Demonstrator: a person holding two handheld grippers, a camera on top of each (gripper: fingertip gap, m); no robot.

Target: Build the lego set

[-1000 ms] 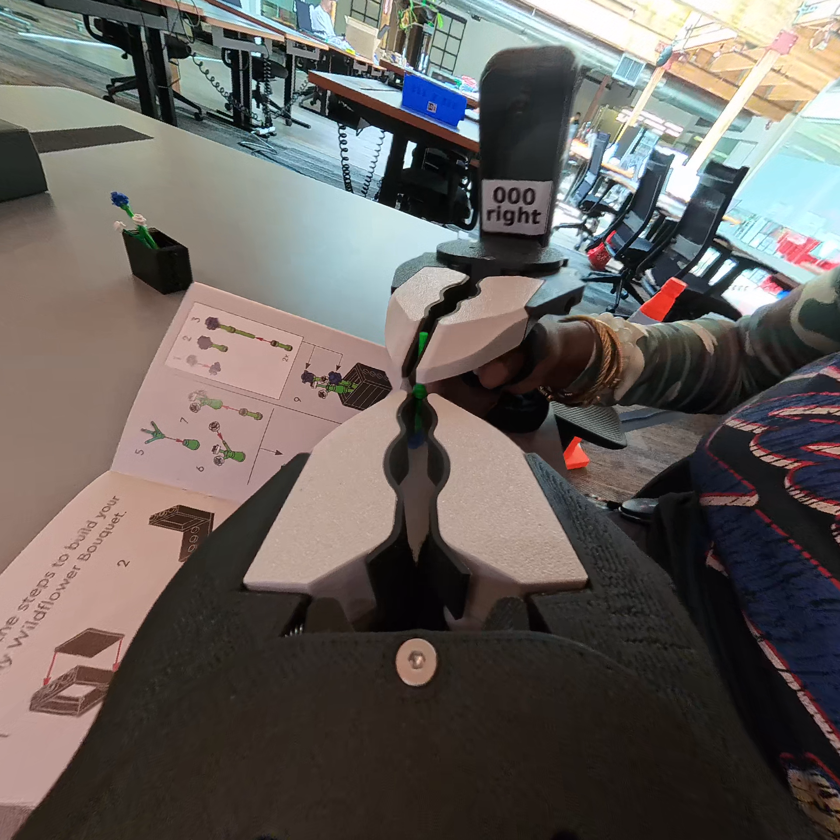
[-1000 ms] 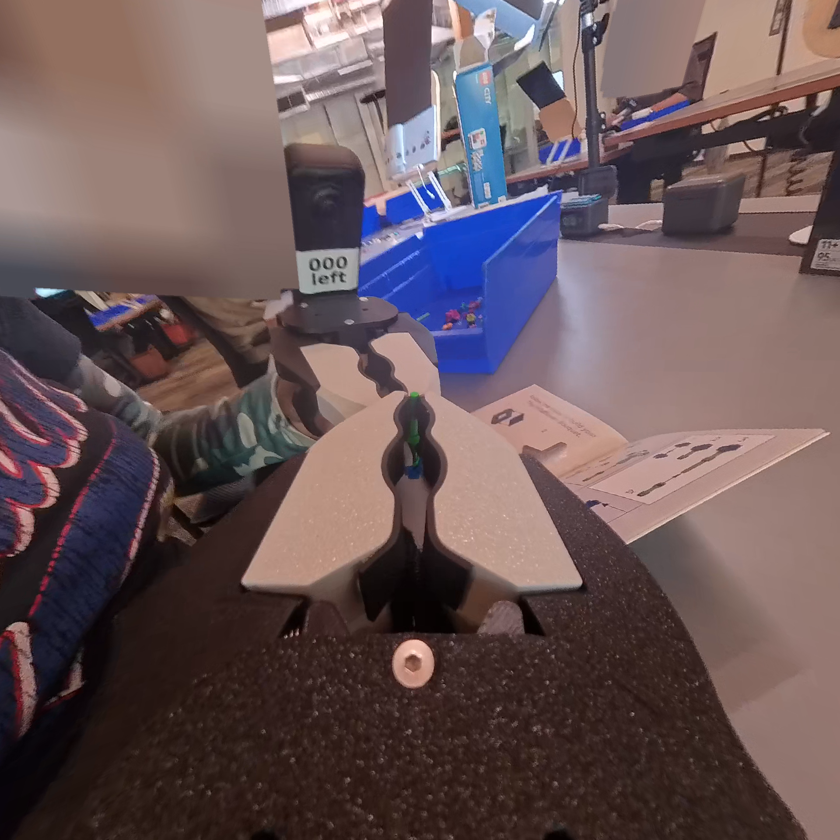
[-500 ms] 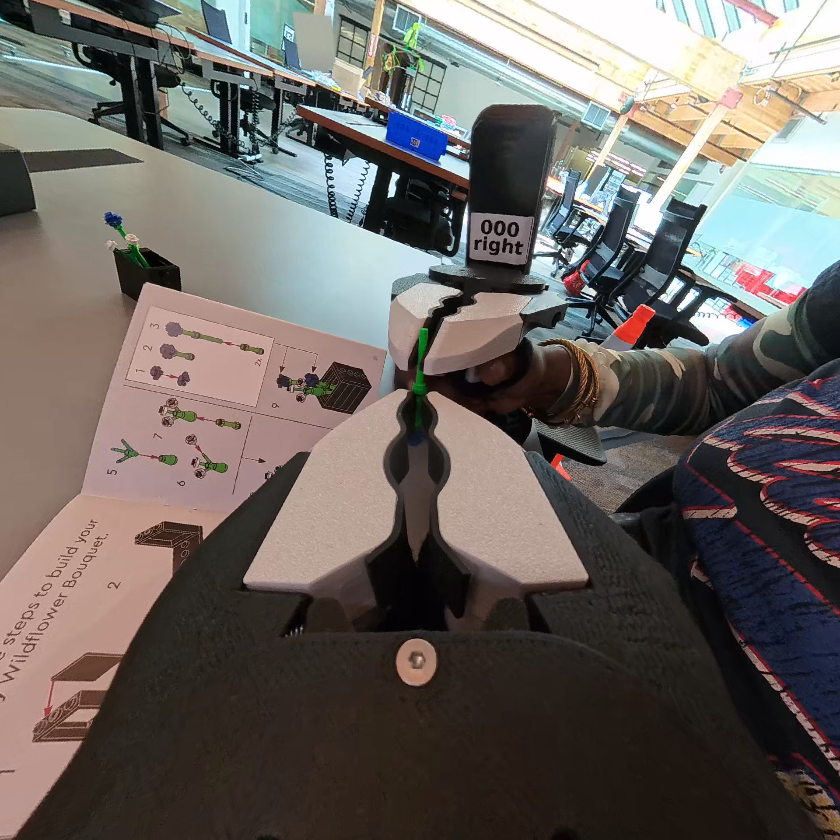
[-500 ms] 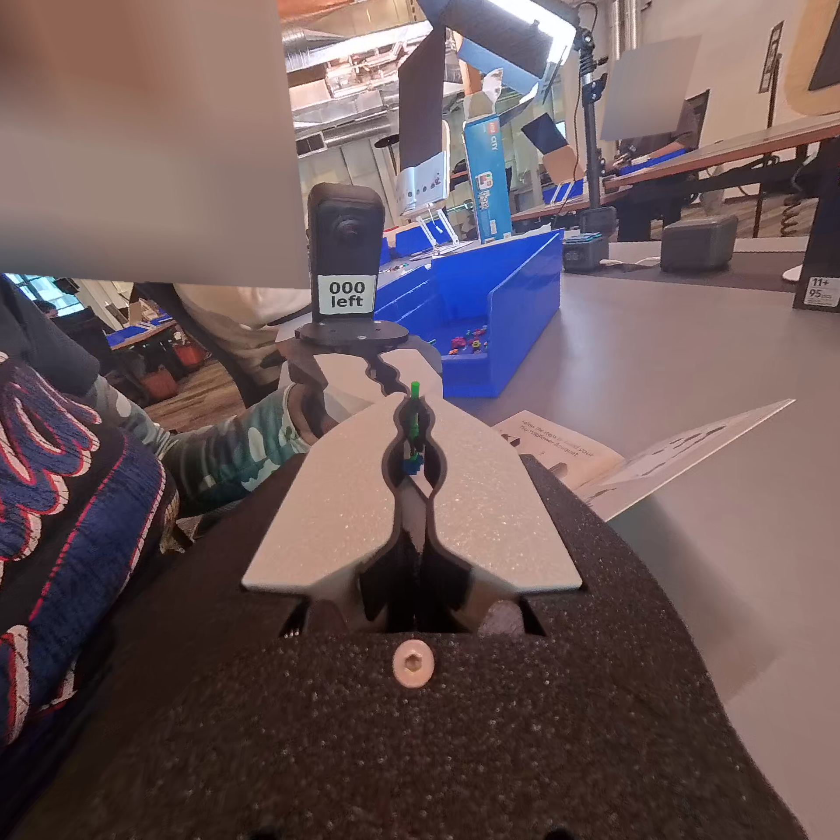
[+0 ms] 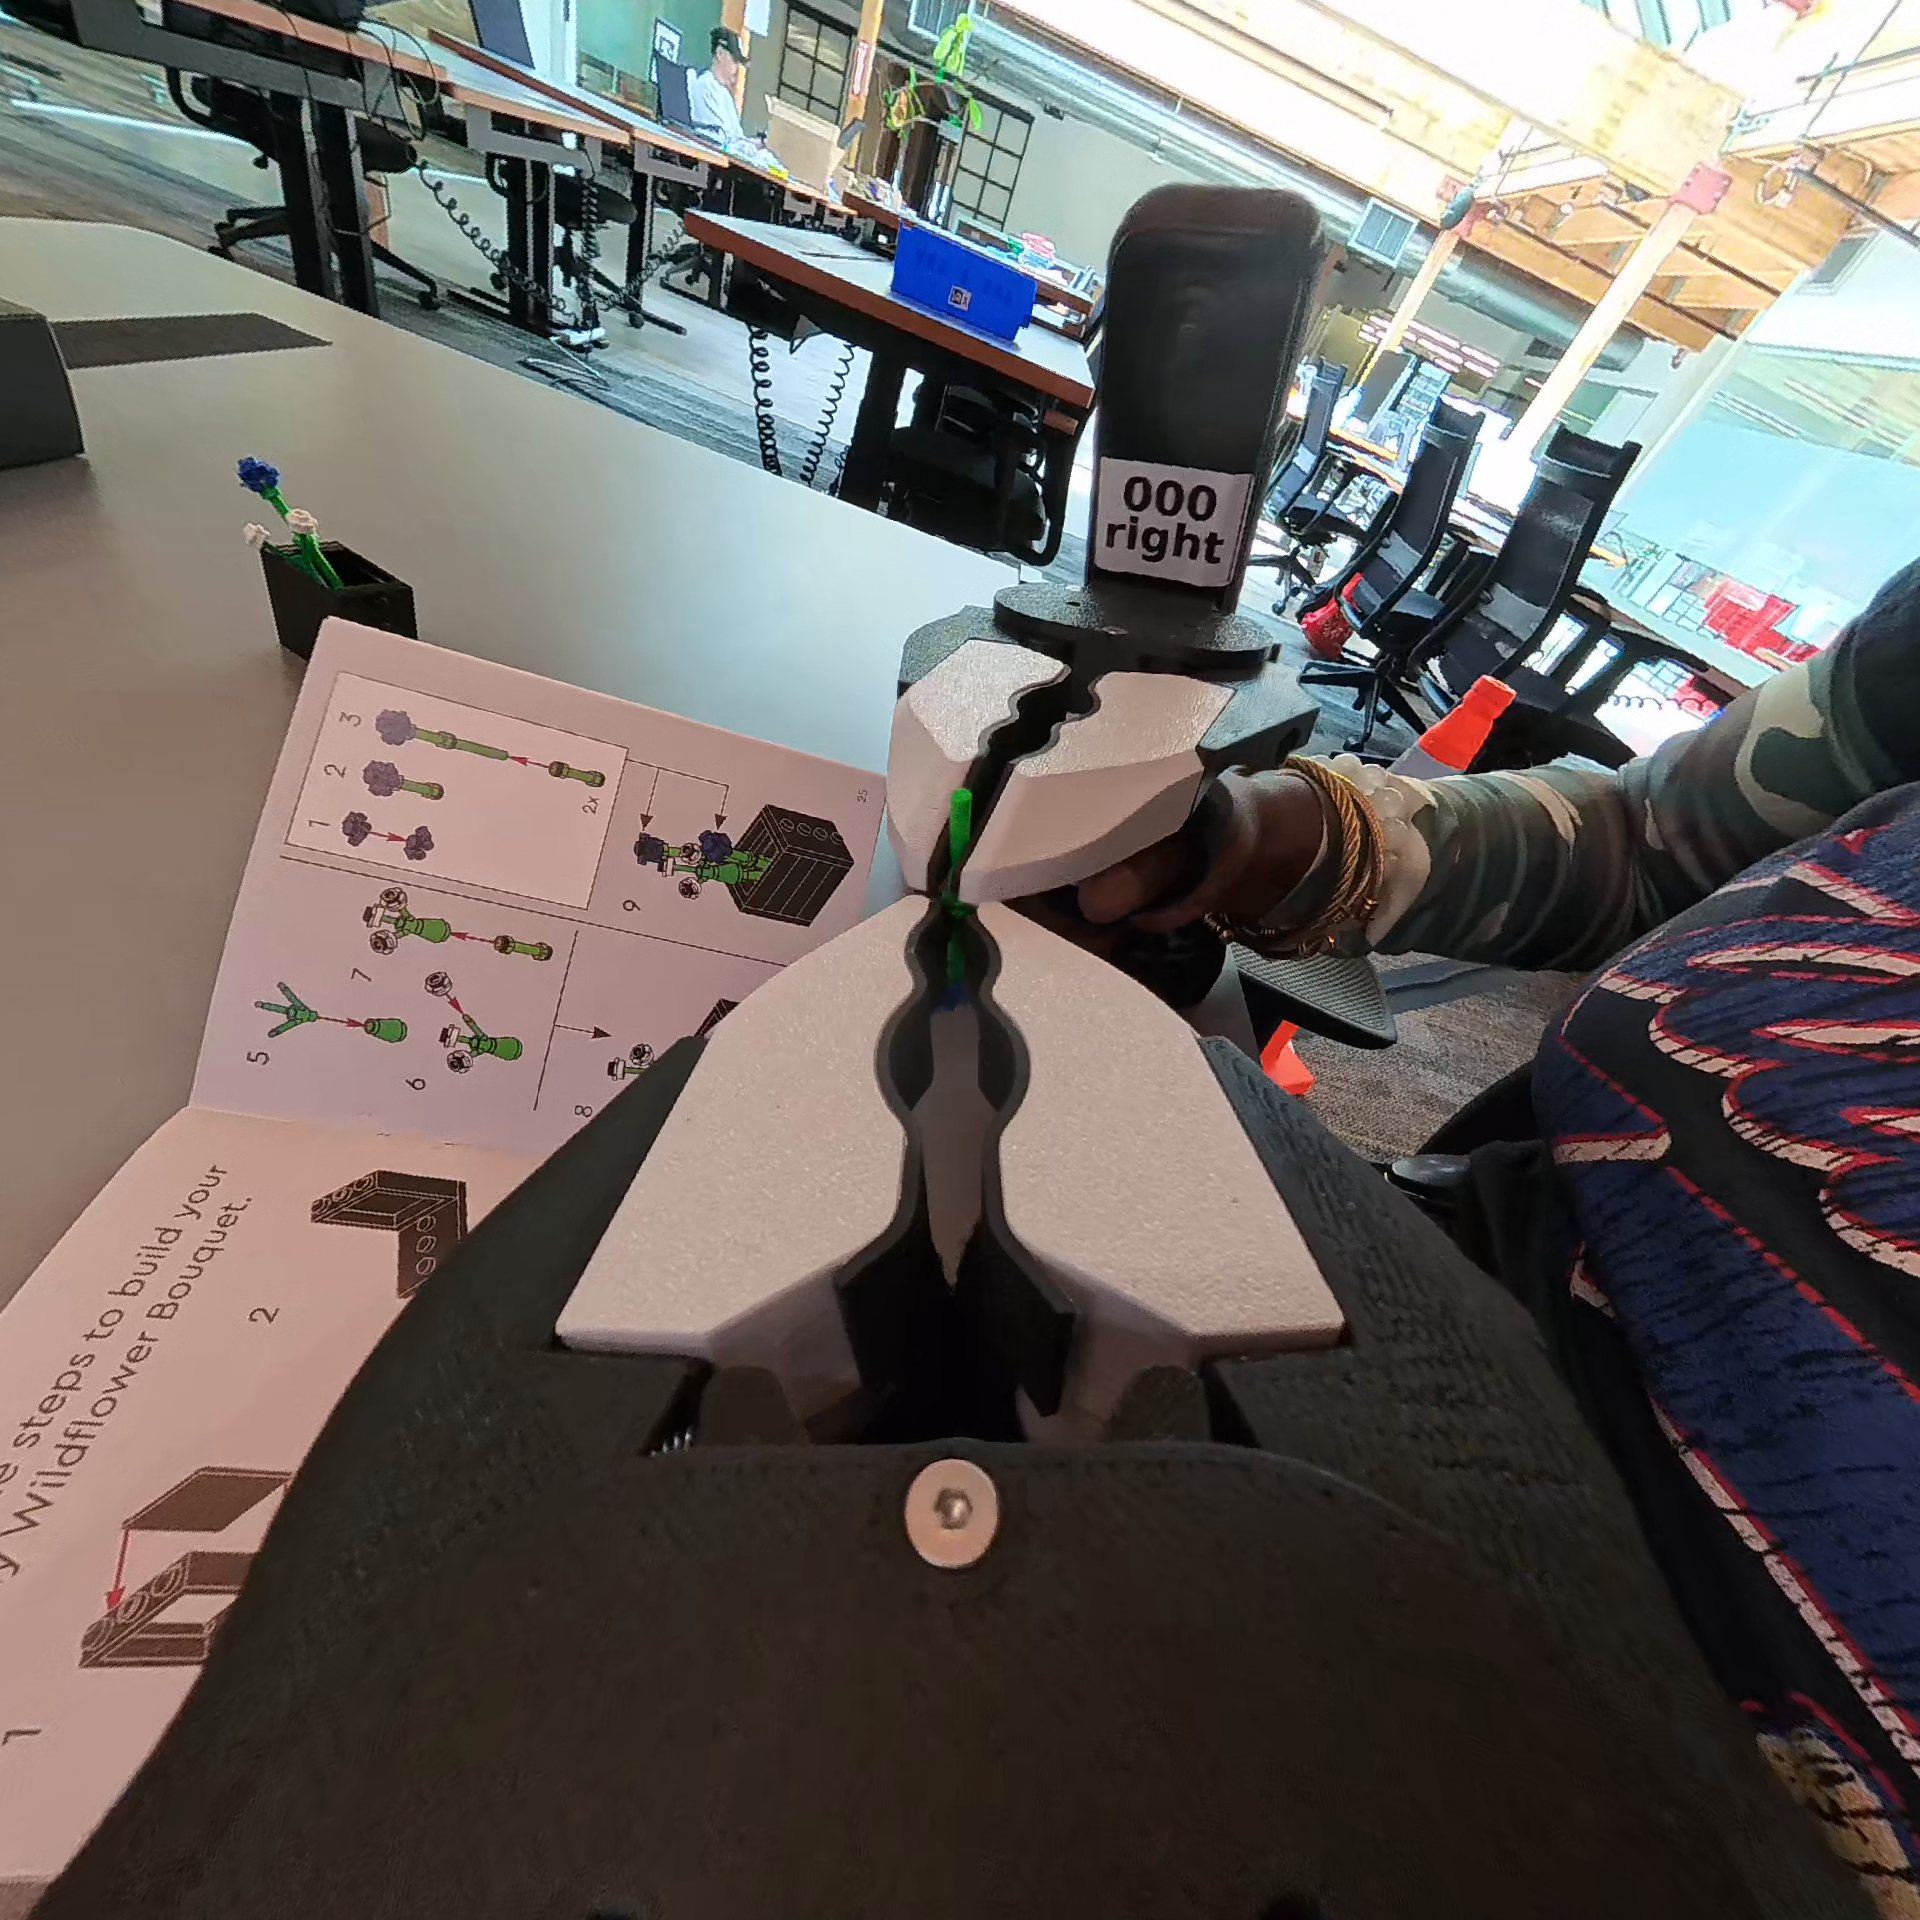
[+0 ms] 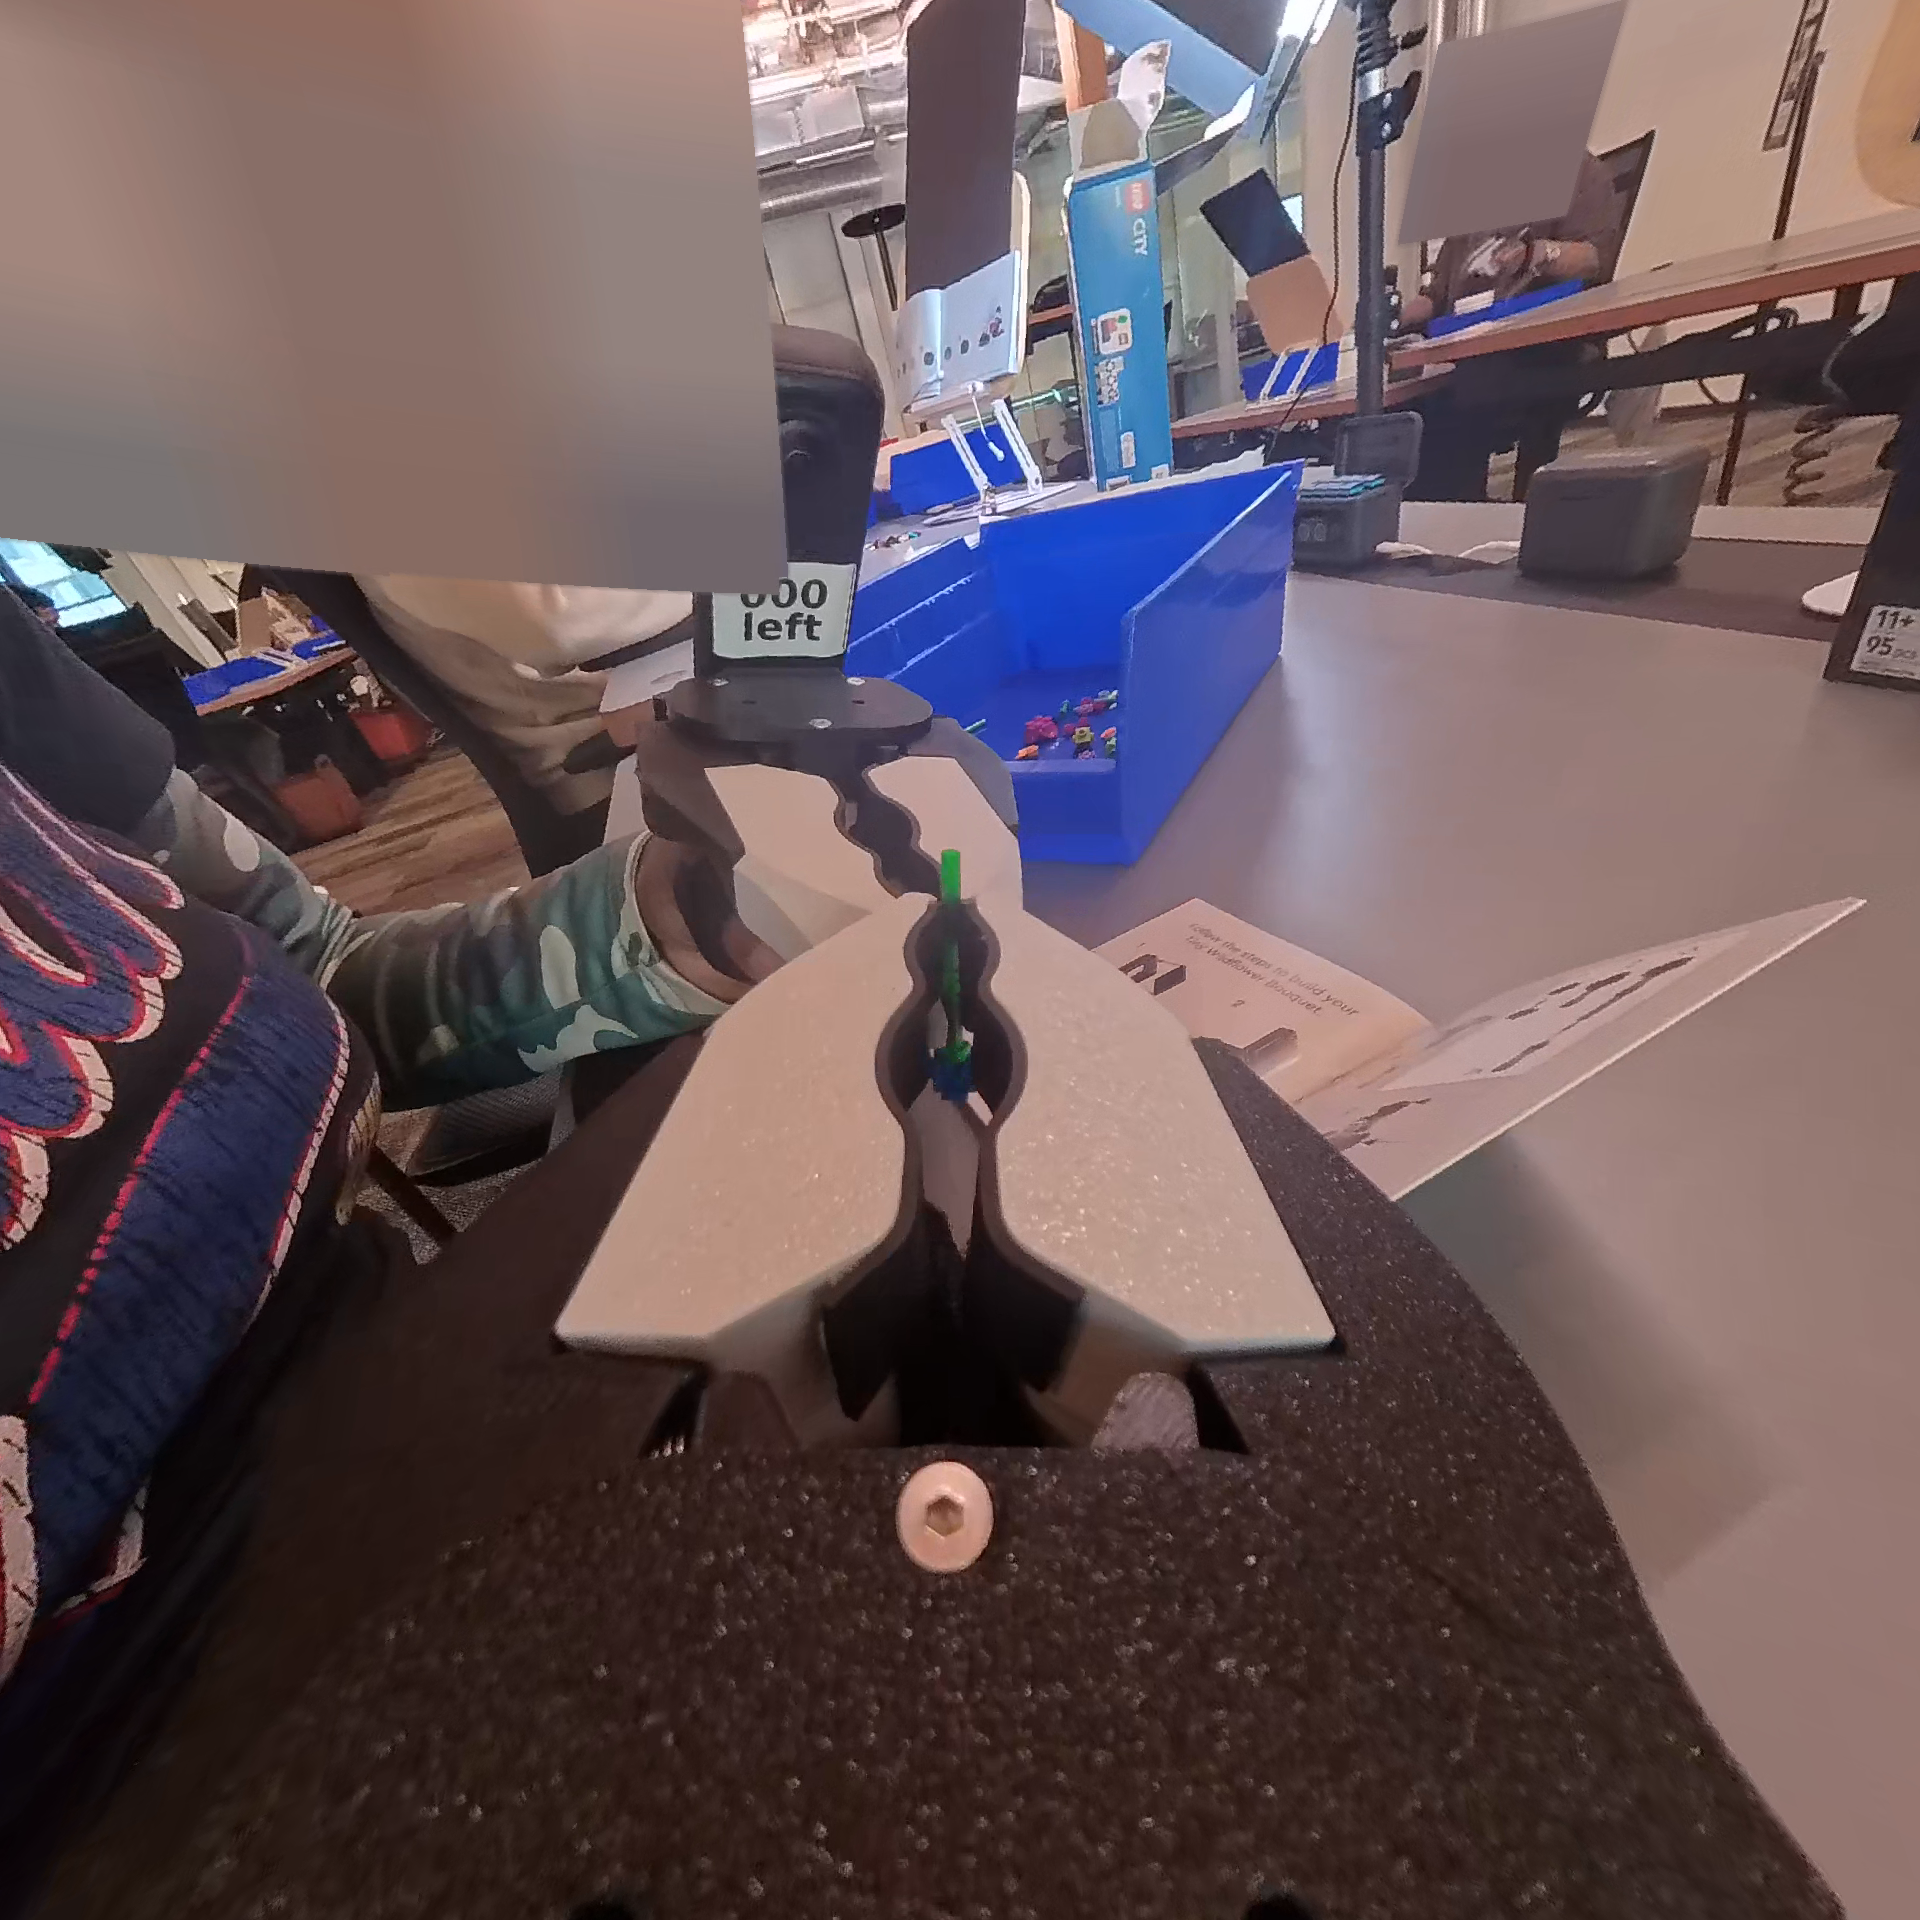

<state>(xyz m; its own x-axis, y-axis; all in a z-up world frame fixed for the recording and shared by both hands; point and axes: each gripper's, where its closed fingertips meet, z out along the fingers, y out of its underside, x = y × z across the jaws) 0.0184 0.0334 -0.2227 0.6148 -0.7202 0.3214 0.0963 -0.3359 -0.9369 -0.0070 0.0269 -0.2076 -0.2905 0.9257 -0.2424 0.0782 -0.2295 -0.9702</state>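
Green stem (image 5: 956,914) — between both closed tongs' tips

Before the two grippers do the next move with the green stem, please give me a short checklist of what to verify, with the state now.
1. Left gripper shut on the green stem: ok.
2. Right gripper shut on the same stem: ok.
3. Blue flower piece fully seated on the stem: cannot tell.
4. Stem straight, not bent between the tips: cannot tell.
5. Instruction booklet open and in view: ok.
6. Black pot upright on the table, already holding flowers: ok.
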